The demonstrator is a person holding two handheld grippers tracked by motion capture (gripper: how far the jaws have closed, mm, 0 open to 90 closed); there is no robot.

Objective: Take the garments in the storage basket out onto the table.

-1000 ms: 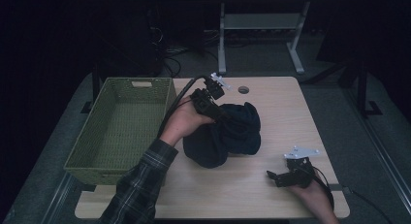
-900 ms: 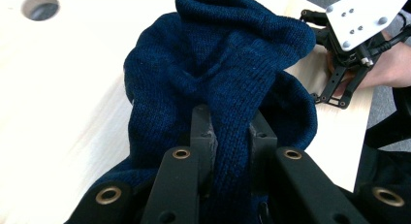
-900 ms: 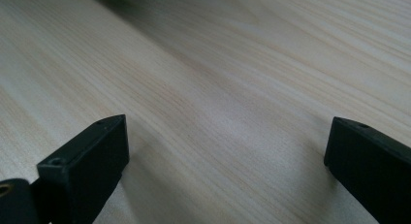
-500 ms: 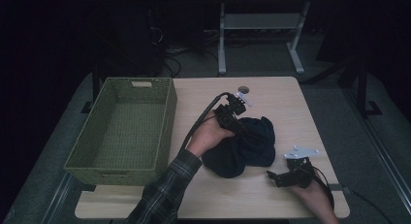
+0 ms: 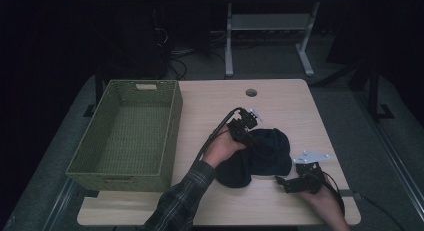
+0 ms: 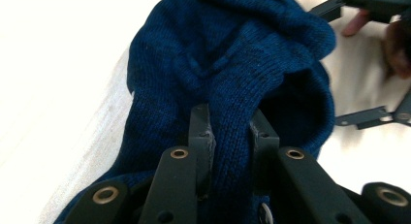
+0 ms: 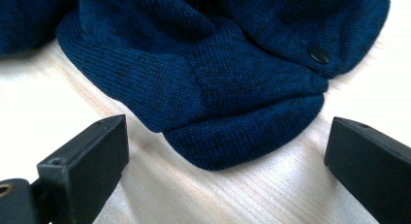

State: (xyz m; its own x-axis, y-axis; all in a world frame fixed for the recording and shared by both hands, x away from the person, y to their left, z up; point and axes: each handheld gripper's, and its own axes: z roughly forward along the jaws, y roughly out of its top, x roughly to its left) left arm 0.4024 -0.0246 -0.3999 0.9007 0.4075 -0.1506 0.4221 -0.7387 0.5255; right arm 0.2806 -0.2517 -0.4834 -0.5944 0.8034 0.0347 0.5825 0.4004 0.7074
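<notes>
The left gripper (image 6: 228, 136) pinches a fold of the blue knit sweater (image 5: 262, 153), heaped at the table's (image 5: 285, 98) four o'clock, probably to drag it. The right gripper (image 7: 225, 151) waits spread before its hem.

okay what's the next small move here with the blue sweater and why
Probably ease the right gripper forward onto the sweater hem: its jaws stand open with the hem just ahead, while the left gripper already pinches a fold.
</notes>
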